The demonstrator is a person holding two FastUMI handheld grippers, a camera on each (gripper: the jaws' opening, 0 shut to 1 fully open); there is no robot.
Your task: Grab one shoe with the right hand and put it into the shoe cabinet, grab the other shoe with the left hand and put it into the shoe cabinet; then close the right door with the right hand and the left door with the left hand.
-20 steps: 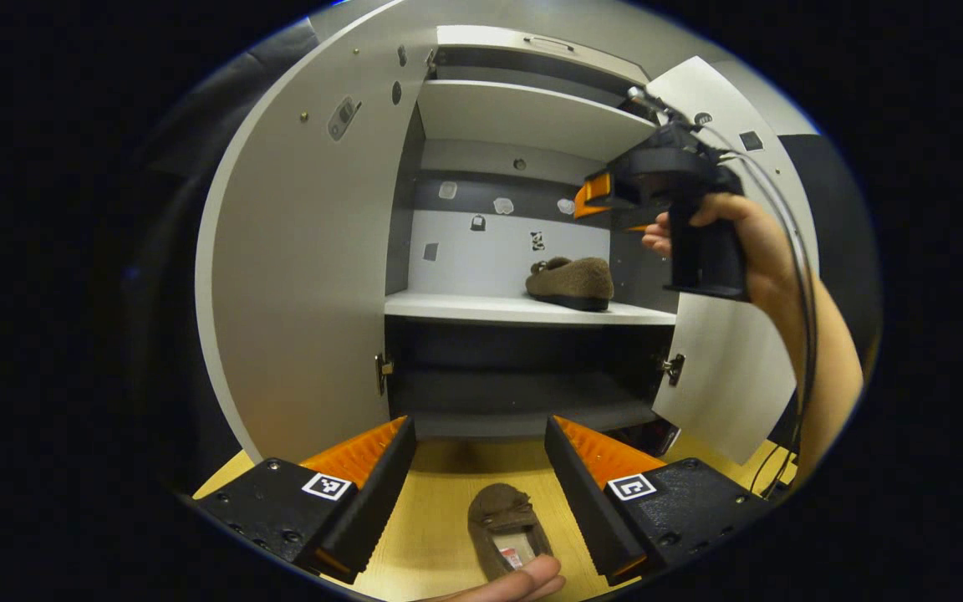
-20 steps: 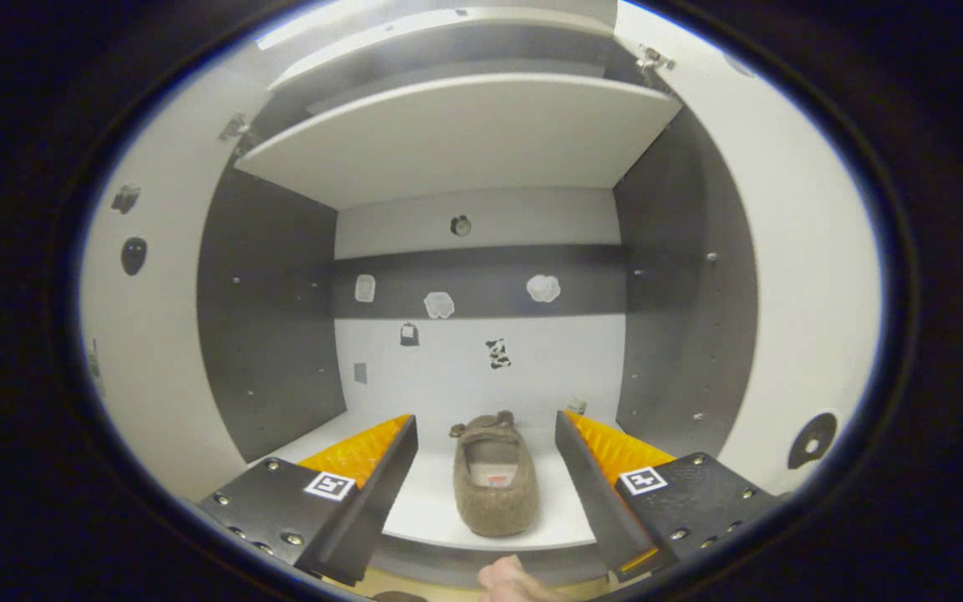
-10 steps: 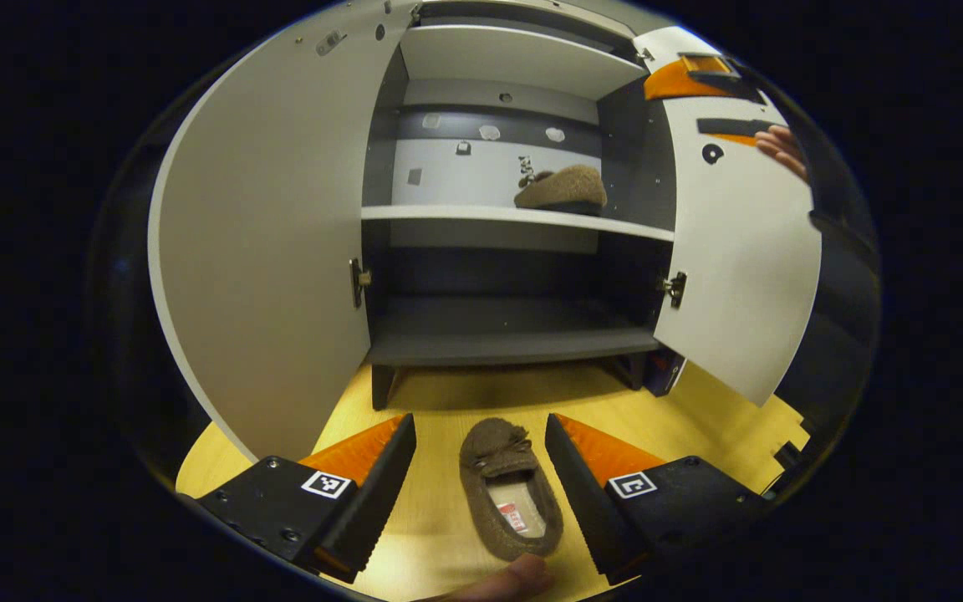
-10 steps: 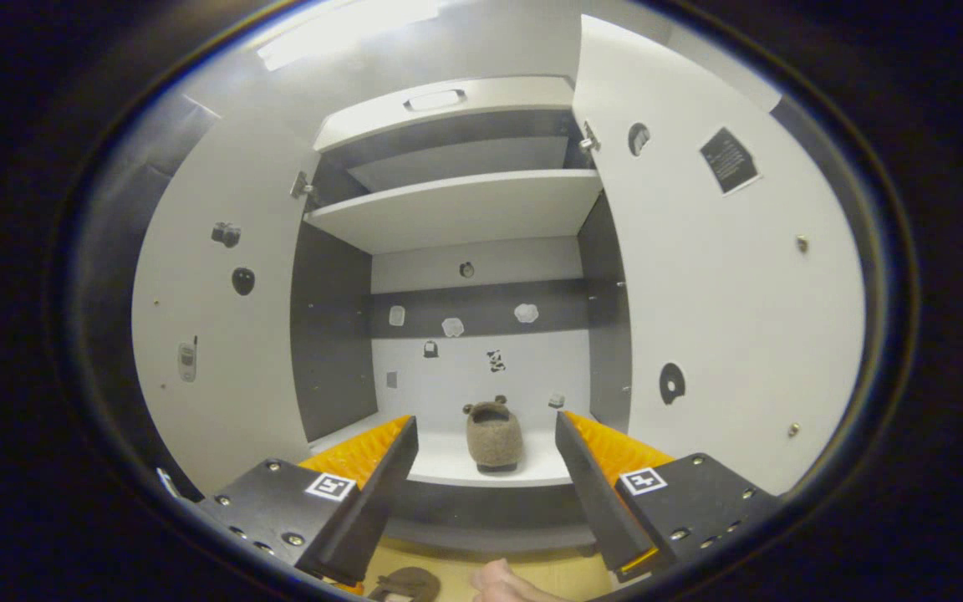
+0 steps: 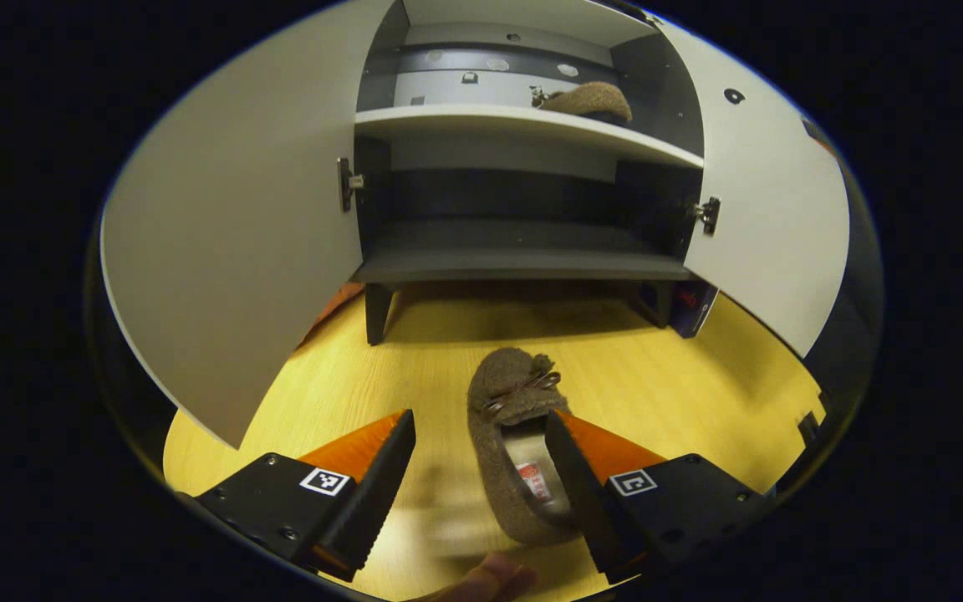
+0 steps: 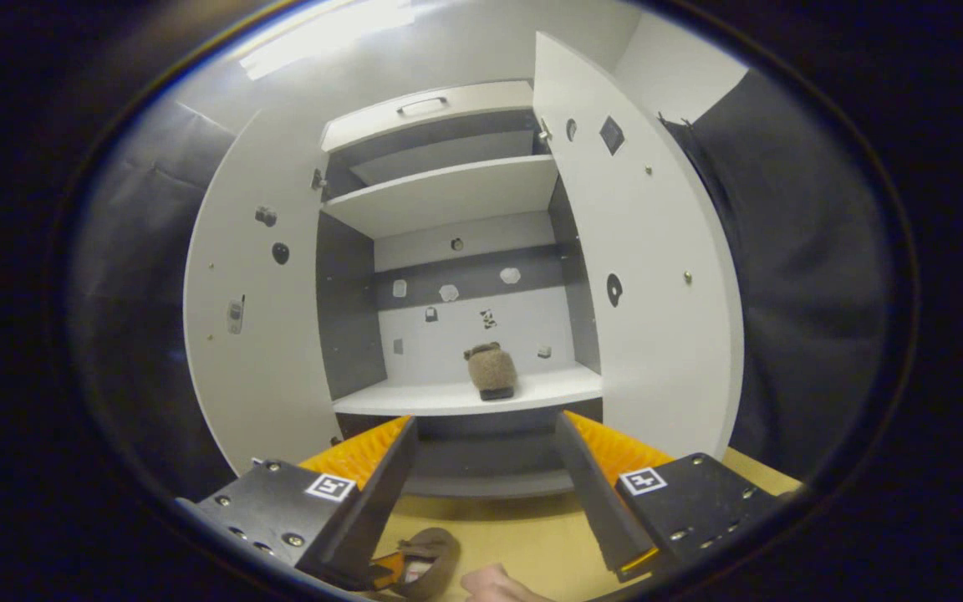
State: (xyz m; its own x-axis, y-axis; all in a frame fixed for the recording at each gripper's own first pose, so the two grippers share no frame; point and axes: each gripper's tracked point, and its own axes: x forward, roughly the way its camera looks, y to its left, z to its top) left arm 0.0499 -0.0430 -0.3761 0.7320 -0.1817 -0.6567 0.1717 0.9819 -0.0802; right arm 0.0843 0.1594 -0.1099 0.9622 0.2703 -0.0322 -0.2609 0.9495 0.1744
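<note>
A brown fuzzy slipper (image 5: 515,401) lies on the wooden floor in the left gripper view, toe toward the cabinet. My left gripper (image 5: 478,422) is open around its heel end, and the slipper sits close against the right finger (image 5: 573,477). The second brown slipper (image 5: 586,99) rests on the white middle shelf at the right. In the right gripper view that shelf slipper (image 6: 490,370) sits well ahead of my open right gripper (image 6: 487,420), which holds nothing. The floor slipper (image 6: 431,560) peeks in at the bottom edge.
The shoe cabinet stands on short legs with both doors swung open: left door (image 5: 231,251), right door (image 5: 770,217). A dark lower shelf (image 5: 523,263) sits under the white one (image 6: 465,397). A thumb (image 5: 490,579) shows at the bottom edge.
My left gripper has dropped down and forward over the floor slipper, which now lies between its fingers. My right gripper has drawn back from the cabinet, leaving the other slipper on the shelf.
</note>
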